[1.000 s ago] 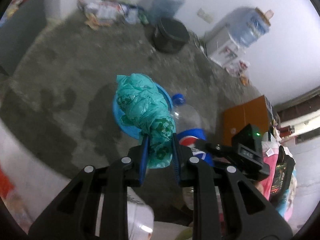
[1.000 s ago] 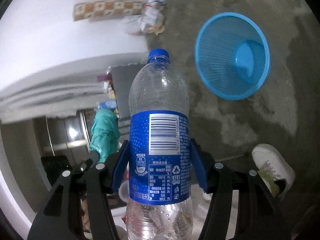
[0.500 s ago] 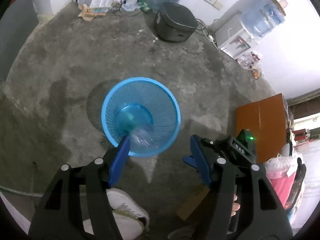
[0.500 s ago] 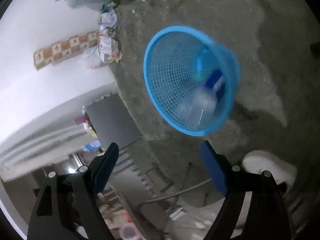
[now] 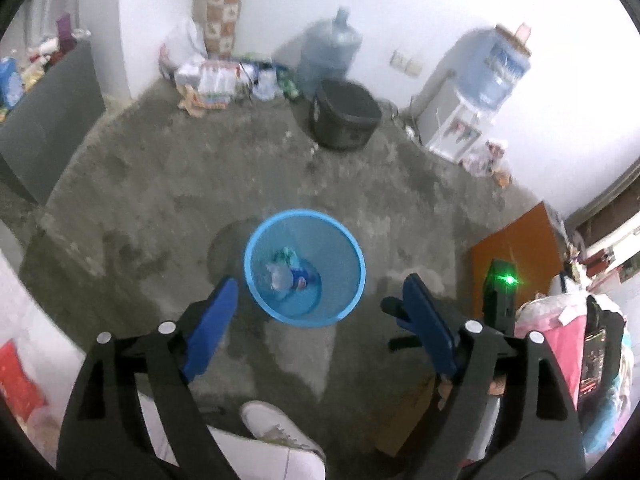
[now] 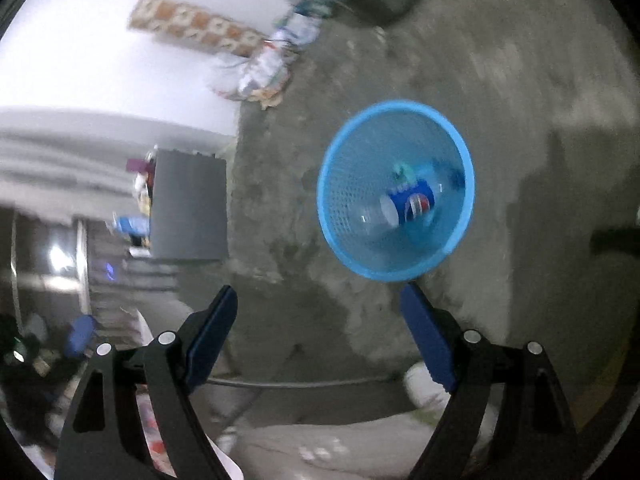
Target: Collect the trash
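A blue mesh basket (image 5: 340, 248) stands on the concrete floor. Inside it lie a clear plastic bottle with a blue label (image 5: 298, 274) and a crumpled green plastic bag (image 5: 286, 254). My left gripper (image 5: 320, 280) hangs above the basket's near side, its jaws opening, with nothing between them. In the right wrist view the basket (image 6: 396, 102) sits up and to the right, holding the bottle (image 6: 412, 202) and the green bag (image 6: 400, 170). My right gripper (image 6: 319, 288) stands wide open and empty, short of the basket.
A black pot (image 5: 344, 120), a large water jug (image 5: 332, 56) and a water dispenser (image 5: 476, 96) stand by the far wall. Litter (image 5: 216, 76) is piled in the corner. An orange cabinet (image 5: 516, 252) is at right. A person's white shoe (image 5: 276, 428) is near.
The left gripper let go of the green bag and the right let go of the bottle; both now lie in the basket. Both grippers opened wide and drew back from it.
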A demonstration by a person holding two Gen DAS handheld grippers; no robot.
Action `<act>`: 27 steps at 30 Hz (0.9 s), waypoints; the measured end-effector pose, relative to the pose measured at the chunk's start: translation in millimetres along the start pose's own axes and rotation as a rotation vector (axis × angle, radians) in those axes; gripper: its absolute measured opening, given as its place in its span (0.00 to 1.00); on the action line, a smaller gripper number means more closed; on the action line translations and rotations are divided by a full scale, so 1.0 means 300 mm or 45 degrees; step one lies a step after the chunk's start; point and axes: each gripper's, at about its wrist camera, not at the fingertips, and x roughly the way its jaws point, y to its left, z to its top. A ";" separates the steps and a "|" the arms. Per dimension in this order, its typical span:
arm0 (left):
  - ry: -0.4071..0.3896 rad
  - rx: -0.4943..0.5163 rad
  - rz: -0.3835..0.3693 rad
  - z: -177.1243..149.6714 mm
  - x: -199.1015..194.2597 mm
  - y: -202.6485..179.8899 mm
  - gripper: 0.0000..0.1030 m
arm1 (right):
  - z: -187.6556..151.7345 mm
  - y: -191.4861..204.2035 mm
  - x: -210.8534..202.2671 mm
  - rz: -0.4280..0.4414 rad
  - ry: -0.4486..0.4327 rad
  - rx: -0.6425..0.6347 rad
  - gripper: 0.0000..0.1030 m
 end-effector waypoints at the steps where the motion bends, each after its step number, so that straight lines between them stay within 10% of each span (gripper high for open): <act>1: -0.042 0.003 -0.002 -0.014 -0.055 0.003 0.80 | -0.009 0.051 -0.030 -0.024 -0.036 -0.083 0.83; 27: -0.567 -0.194 0.122 -0.436 -0.856 0.143 0.91 | -0.353 0.633 -0.389 -0.327 -0.605 -0.914 0.94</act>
